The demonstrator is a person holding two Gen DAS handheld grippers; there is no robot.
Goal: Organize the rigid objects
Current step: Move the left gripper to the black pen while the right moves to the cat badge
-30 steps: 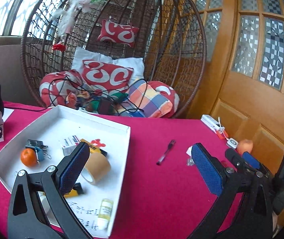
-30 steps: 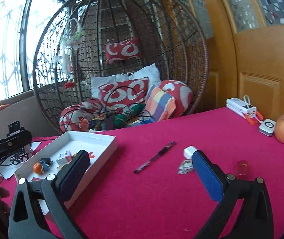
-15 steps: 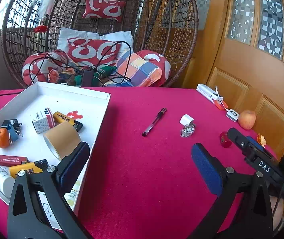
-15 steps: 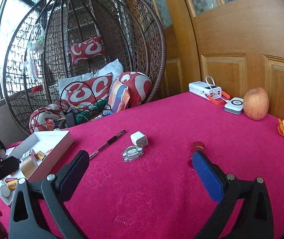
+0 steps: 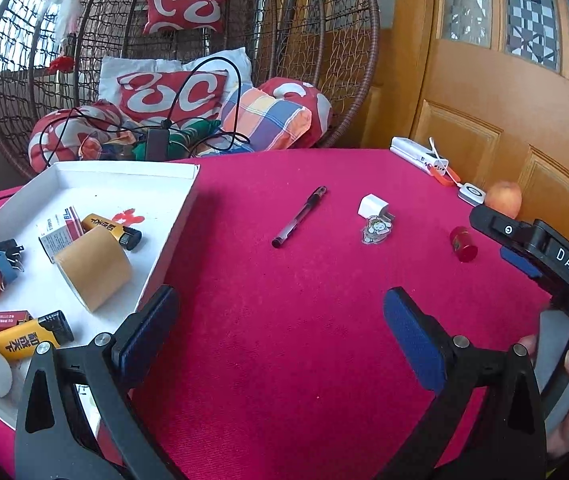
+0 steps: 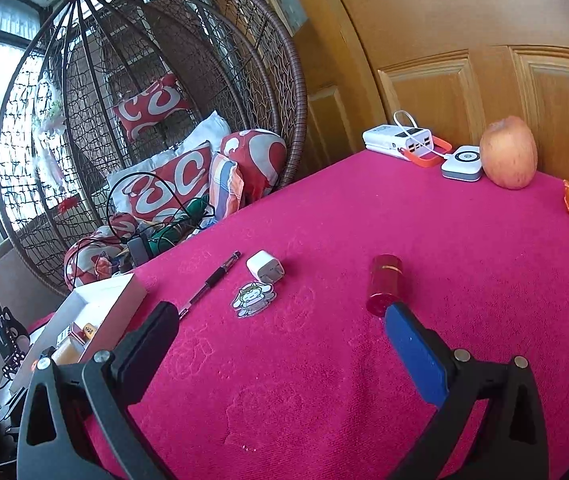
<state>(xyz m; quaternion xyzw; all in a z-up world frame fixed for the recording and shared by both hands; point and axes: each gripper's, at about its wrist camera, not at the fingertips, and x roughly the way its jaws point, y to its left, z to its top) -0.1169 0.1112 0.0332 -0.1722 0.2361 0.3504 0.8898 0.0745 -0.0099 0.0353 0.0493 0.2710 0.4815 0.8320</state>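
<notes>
Cylinder (image 6: pixel 383 283) now nearer right gripper (image 6: pixel 280 344).

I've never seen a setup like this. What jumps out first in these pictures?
The bright magenta tablecloth fills both views, with a big wicker egg chair heaped with red-and-white cushions behind it. On the left sits a white tray of odds and ends; a pen, white plug and red cylinder lie loose on the cloth. Both pairs of tongs, left and right, hang open and empty.
</notes>
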